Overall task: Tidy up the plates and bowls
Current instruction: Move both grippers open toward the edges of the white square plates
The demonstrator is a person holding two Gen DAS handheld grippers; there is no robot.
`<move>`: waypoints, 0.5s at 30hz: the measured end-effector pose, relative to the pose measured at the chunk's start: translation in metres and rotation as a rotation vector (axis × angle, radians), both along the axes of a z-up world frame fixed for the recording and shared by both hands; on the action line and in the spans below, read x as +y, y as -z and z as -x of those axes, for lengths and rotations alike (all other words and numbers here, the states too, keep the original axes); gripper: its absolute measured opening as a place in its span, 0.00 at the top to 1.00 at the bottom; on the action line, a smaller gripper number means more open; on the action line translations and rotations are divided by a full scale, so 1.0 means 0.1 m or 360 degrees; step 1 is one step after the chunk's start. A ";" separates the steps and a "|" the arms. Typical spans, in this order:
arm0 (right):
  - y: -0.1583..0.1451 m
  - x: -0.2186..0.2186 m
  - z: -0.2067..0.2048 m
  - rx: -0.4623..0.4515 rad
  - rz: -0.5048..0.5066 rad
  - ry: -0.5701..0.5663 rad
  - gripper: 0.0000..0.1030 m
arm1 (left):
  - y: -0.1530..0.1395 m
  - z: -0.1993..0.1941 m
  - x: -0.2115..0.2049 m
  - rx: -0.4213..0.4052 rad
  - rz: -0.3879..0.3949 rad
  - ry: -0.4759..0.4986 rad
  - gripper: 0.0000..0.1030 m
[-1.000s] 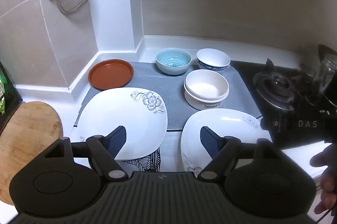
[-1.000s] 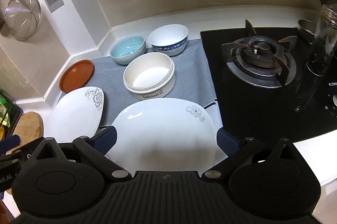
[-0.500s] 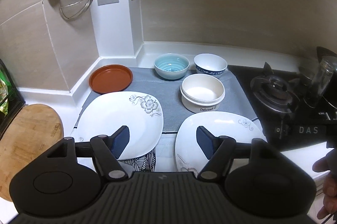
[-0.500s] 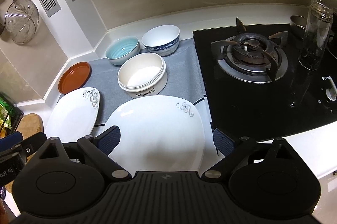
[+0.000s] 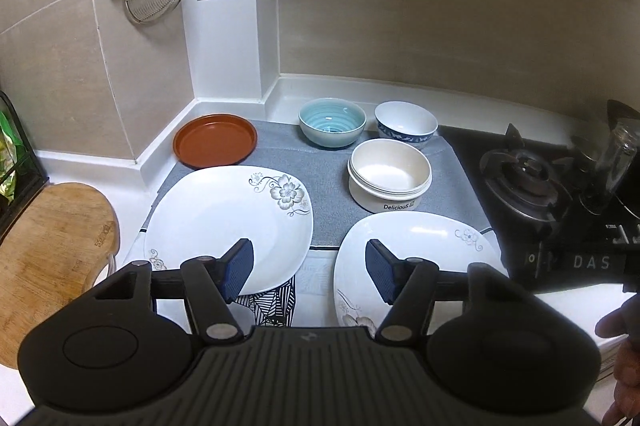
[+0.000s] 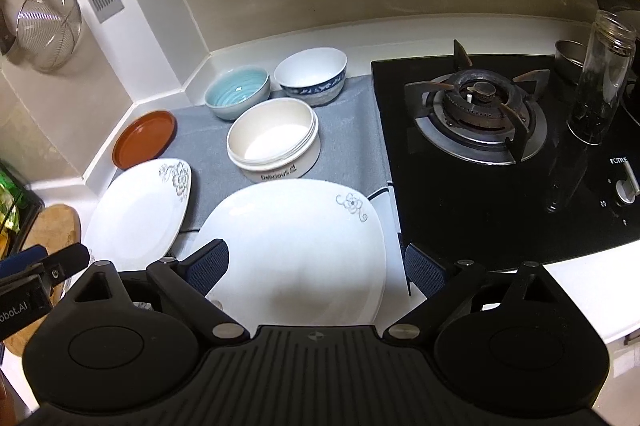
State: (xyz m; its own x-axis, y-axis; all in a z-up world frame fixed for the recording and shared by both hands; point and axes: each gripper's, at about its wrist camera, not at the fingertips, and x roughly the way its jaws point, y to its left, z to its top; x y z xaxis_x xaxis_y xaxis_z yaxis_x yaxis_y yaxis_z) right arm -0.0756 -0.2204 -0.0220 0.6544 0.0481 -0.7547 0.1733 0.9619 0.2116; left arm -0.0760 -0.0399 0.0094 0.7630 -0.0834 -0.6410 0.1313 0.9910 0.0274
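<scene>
White porcelain filled most of what we saw past the jaws. The right gripper (image 6: 316,264) hung above the near edge of the right square plate (image 6: 296,250), its jaws spread wide with one pad over each side of the plate and nothing between them. The left gripper (image 5: 307,272) was held level and above the counter, jaws likewise parted and empty; its left pad sat over the near corner of the left square plate (image 5: 224,218), its right pad over the near rim of the right square plate (image 5: 412,258). Both plates lay partly on the grey mat (image 5: 328,182), apart from each other. Straight ahead of the right gripper's jaws, just beyond its plate, stood the cream bowl (image 6: 274,142). Farther ahead, side by side, were the teal bowl (image 6: 238,96) and the blue-patterned bowl (image 6: 312,74). The brown dish (image 5: 215,140) lay ahead-left of the left jaws. In the left view, a hand (image 5: 624,354) showed at the far right edge.
</scene>
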 end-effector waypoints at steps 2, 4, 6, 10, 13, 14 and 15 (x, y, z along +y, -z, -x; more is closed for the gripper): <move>0.01 0.01 -0.01 0.0004 0.0001 -0.0010 0.07 | 0.00 -0.02 0.03 0.0002 0.0010 -0.0007 0.34; 0.02 0.02 -0.03 0.0006 0.0003 -0.0010 0.07 | 0.01 -0.03 0.04 0.0006 0.0011 -0.0002 0.34; 0.03 0.03 -0.05 0.0009 -0.0004 -0.0004 0.07 | 0.03 -0.01 0.04 0.0004 0.0000 0.0007 0.34; 0.07 0.10 -0.09 0.0018 -0.0012 -0.0025 0.08 | 0.08 -0.02 0.13 0.0017 0.0001 -0.0016 0.34; 0.07 0.18 -0.11 0.0008 -0.0016 -0.0060 0.08 | 0.10 -0.06 0.21 0.0034 0.0027 -0.0040 0.35; 0.07 0.19 -0.12 0.0001 -0.0018 -0.0071 0.09 | 0.10 -0.07 0.23 0.0032 0.0037 -0.0035 0.41; 0.06 0.21 -0.13 -0.0011 -0.0024 -0.0083 0.12 | 0.10 -0.08 0.24 0.0032 0.0041 -0.0025 0.48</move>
